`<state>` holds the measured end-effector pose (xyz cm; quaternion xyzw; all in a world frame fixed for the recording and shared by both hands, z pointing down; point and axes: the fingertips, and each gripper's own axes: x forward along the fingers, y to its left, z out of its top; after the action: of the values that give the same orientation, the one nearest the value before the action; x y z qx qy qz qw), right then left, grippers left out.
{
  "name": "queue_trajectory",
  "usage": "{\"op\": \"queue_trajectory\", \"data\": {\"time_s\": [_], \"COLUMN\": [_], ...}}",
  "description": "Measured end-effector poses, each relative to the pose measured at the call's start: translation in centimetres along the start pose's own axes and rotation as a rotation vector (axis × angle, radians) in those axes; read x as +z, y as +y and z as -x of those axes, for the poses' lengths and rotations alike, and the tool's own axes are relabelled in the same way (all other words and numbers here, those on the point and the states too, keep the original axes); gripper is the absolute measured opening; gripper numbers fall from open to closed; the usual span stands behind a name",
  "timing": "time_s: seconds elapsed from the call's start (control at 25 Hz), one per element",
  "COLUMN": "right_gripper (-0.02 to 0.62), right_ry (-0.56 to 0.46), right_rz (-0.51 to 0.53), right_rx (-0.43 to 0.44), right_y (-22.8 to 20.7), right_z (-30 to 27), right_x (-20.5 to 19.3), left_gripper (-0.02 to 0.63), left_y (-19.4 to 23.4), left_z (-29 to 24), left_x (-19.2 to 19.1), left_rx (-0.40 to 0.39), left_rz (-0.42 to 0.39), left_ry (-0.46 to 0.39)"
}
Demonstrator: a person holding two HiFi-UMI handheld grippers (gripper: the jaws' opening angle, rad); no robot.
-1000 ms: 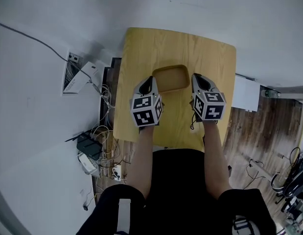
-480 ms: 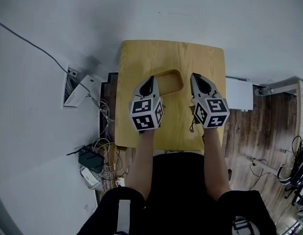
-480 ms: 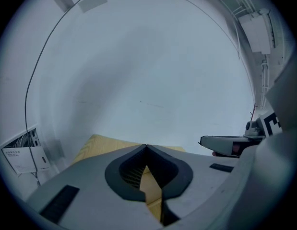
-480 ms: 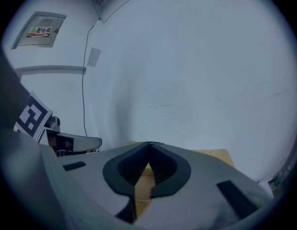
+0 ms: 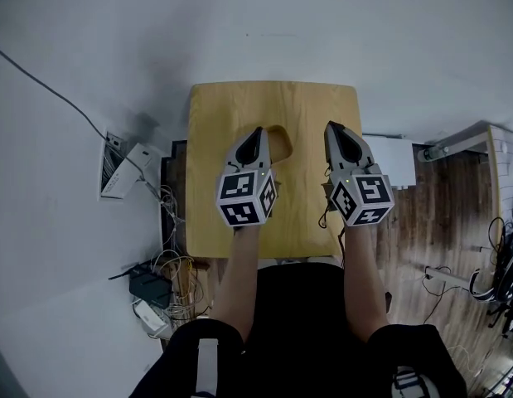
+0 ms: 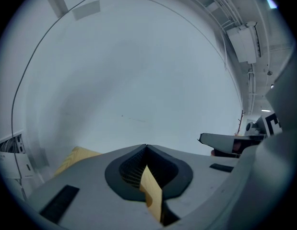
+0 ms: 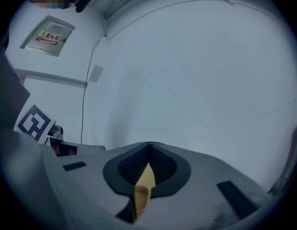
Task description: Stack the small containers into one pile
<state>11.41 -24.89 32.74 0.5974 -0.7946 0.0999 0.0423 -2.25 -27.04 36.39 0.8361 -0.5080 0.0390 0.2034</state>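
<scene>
Only 1 small tan container (image 5: 280, 143) shows in the head view. It lies on the yellow wooden table (image 5: 310, 106), near the middle, between the 2 grippers, and its left part is hidden behind the left gripper (image 5: 257, 131). Whether that gripper touches it cannot be told from above.

In the left gripper view the left gripper (image 6: 146, 146) has its jaws pressed together at the tips with nothing held. A thin yellow wedge shows through the slot behind them. The right gripper (image 5: 333, 128) hangs over the table just right of the container, apart from it. In its own view the right gripper (image 7: 149, 143) is likewise closed tip to tip and empty, with a tan sliver visible through the slot.

Bare forearms (image 5: 239, 272) lead back from both grippers. Cables (image 5: 169, 259) lie left of the table, and a wooden floor (image 5: 442, 222) is to its right.
</scene>
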Motion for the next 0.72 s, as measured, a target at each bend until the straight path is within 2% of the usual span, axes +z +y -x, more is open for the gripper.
{"op": "queue_trajectory", "data": {"time_s": [0.12, 0.44, 0.72], "right_gripper": [0.006, 0.005, 0.005], "right_ry": [-0.053, -0.179, -0.245], "right_rz": [0.003, -0.001, 0.003], "right_rx": [0.001, 0.014, 0.061], "right_y": [-0.9, -3.0, -2.6], "right_z": [1.5, 5.1, 7.1], "right_x": [2.3, 7.8, 10.6], "left_gripper": [-0.002, -0.001, -0.001], "left_y": [-2.2, -7.9, -10.3], "left_z": [0.5, 2.7, 4.7], "left_x": [2.0, 7.5, 10.8], "left_rx": [-0.028, -0.062, -0.061], "left_rz": [-0.008, -0.095, -0.148], "left_ry": [-0.06, -0.188, -0.266]}}
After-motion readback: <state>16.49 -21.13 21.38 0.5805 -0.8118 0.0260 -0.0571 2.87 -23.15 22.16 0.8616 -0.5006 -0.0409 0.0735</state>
